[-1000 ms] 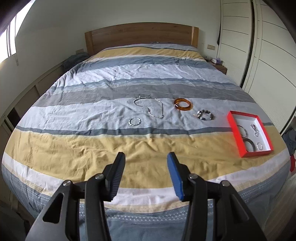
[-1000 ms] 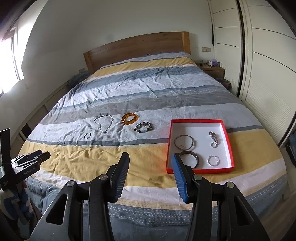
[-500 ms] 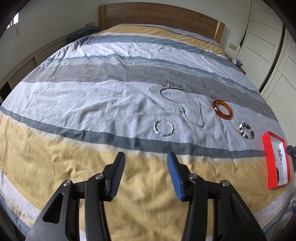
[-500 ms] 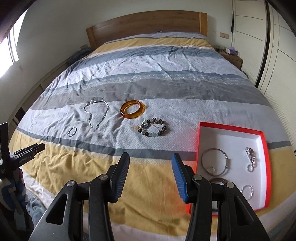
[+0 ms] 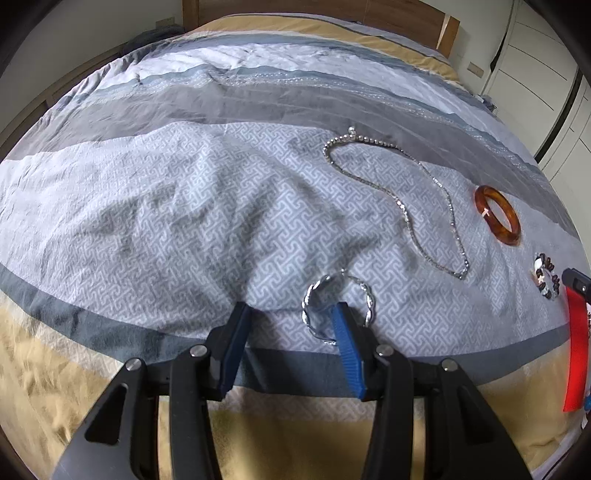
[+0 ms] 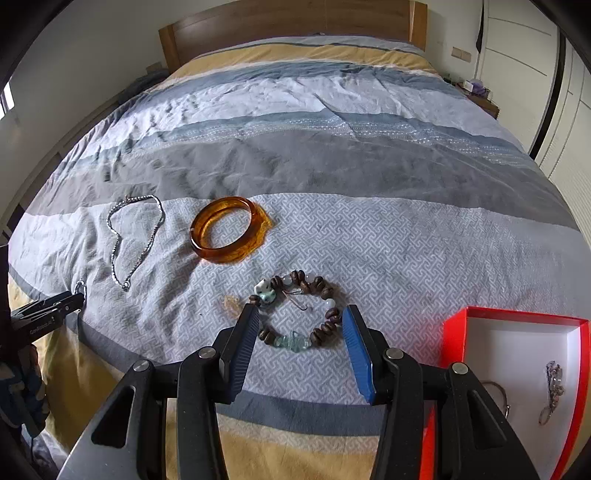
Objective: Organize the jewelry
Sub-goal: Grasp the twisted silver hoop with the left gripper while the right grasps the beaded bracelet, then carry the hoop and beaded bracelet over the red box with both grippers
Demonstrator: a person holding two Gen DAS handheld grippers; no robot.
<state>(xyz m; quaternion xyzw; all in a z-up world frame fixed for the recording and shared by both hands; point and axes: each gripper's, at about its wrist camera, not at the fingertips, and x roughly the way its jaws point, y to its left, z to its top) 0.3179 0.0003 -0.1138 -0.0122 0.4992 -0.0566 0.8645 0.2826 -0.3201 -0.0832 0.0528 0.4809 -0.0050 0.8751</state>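
My left gripper is open just above the bedspread. Its right finger overlaps a twisted silver bangle that lies flat, with nothing pressed between the pads. Beyond it lie a silver chain necklace, an amber bangle and a beaded bracelet. My right gripper is open, with the beaded bracelet lying between its two fingers, and the pads stand apart from it. The amber bangle and the necklace lie to the left behind it. The left gripper shows at the far left.
A red box with a white inside sits on the bed to the right and holds several silver pieces. Its red wall shows at the left wrist view's right edge. The striped bedspread is wrinkled, with a wooden headboard at the back.
Both grippers have come forward and down to the bed. The left now sits at the silver bangle and the right at the beaded bracelet. Both stay open as before.
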